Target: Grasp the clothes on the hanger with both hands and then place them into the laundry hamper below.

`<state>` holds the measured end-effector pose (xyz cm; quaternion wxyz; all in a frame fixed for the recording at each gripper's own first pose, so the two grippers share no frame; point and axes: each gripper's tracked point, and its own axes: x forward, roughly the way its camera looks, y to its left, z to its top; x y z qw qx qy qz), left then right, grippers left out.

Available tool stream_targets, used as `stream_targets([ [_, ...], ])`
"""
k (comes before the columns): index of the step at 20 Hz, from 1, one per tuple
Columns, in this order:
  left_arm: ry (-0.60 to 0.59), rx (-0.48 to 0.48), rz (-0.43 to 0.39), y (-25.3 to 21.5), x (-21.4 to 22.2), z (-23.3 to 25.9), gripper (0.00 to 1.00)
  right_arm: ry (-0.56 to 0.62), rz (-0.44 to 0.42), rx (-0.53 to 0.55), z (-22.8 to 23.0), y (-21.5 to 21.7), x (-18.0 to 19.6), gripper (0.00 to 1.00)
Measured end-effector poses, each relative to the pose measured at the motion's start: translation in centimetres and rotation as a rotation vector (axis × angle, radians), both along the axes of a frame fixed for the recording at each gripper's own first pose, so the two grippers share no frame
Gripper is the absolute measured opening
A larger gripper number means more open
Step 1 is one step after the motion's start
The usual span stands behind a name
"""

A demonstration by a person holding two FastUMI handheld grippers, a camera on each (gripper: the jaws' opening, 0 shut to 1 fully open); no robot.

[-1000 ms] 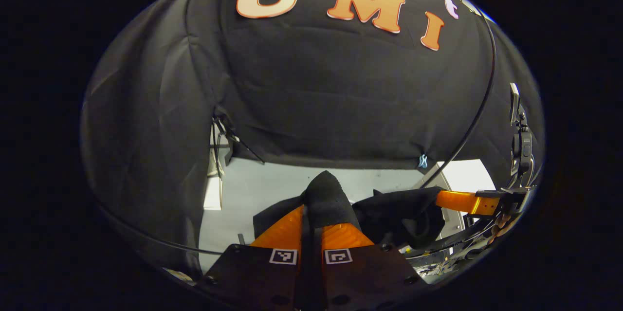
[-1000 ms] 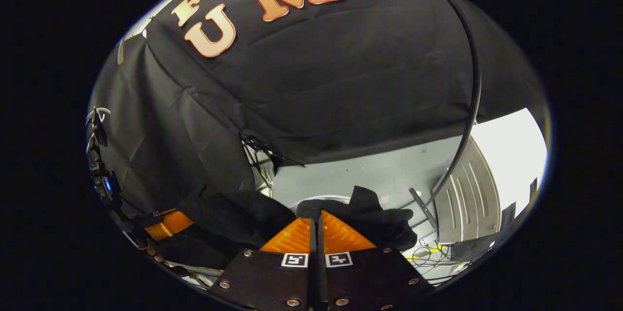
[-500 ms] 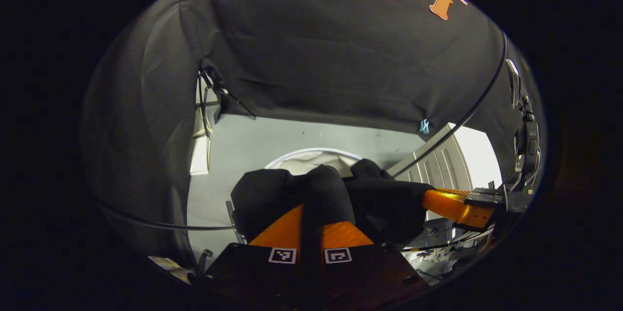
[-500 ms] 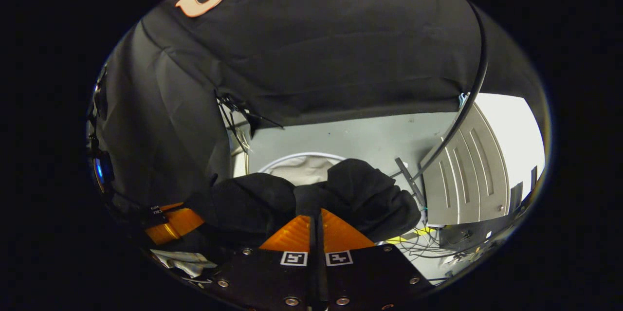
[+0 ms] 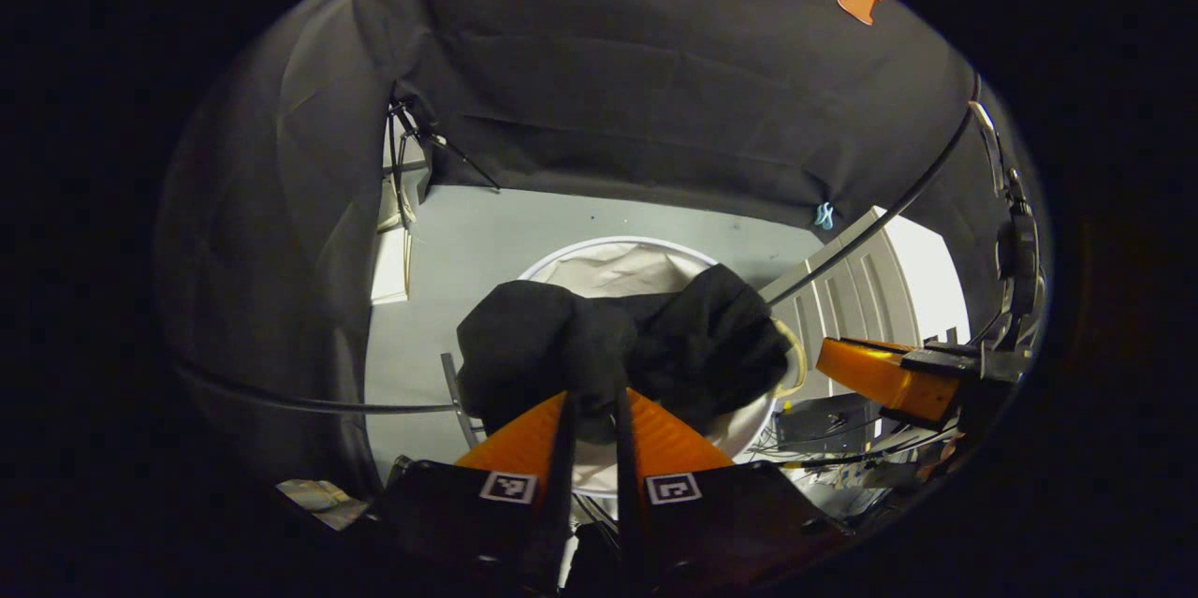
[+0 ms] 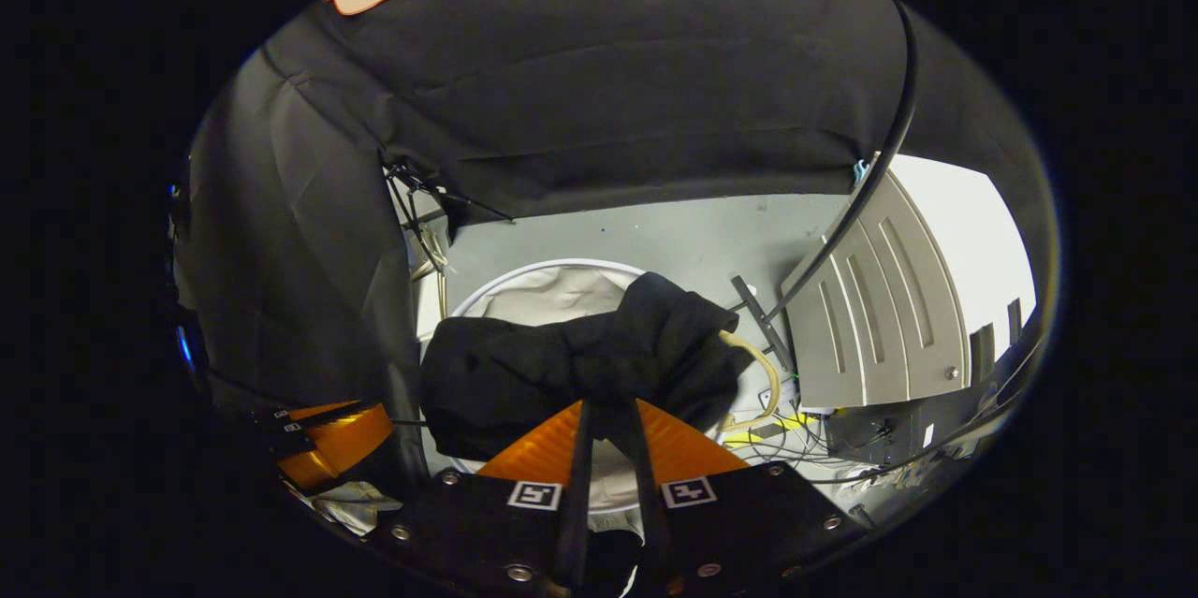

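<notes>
Jaws, left gripper (image 5: 591, 403): parted by a narrow gap, a fold of the black garment (image 5: 618, 345) between the fingers; hard to tell whether pinched or just released.
Jaws, right gripper (image 6: 608, 411): likewise slightly apart, dark cloth between the tips, grip uncertain.
Garment: bunched in one dark mass directly over the laundry hamper (image 5: 646, 247), covering the near part of its white-lined opening.
Hamper: on the grey floor (image 5: 487, 238), below both grippers.
Step in hand: placing, at the point of release, judged from the cloth sagging over the rim.
Next move: calls for opening wider, then lifting clear without dragging cloth back out.
Risk: fold catching on a fingertip.
</notes>
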<state>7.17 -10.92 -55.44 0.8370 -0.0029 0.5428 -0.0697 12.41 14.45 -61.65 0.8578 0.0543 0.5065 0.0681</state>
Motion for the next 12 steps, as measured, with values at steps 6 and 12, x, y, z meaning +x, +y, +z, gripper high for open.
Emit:
stream_targets([
  [6, -0.047, -0.038, 0.022, 0.4, -0.5, 4.1, 0.86, -0.076, 0.006, -0.032, 5.7, -0.6, -1.7, 0.70],
  [12, -0.146, -0.052, 0.026, 1.1, -1.2, 10.6, 1.00, -0.183, 0.003, -0.066, 13.5, -3.1, -3.2, 0.93],
])
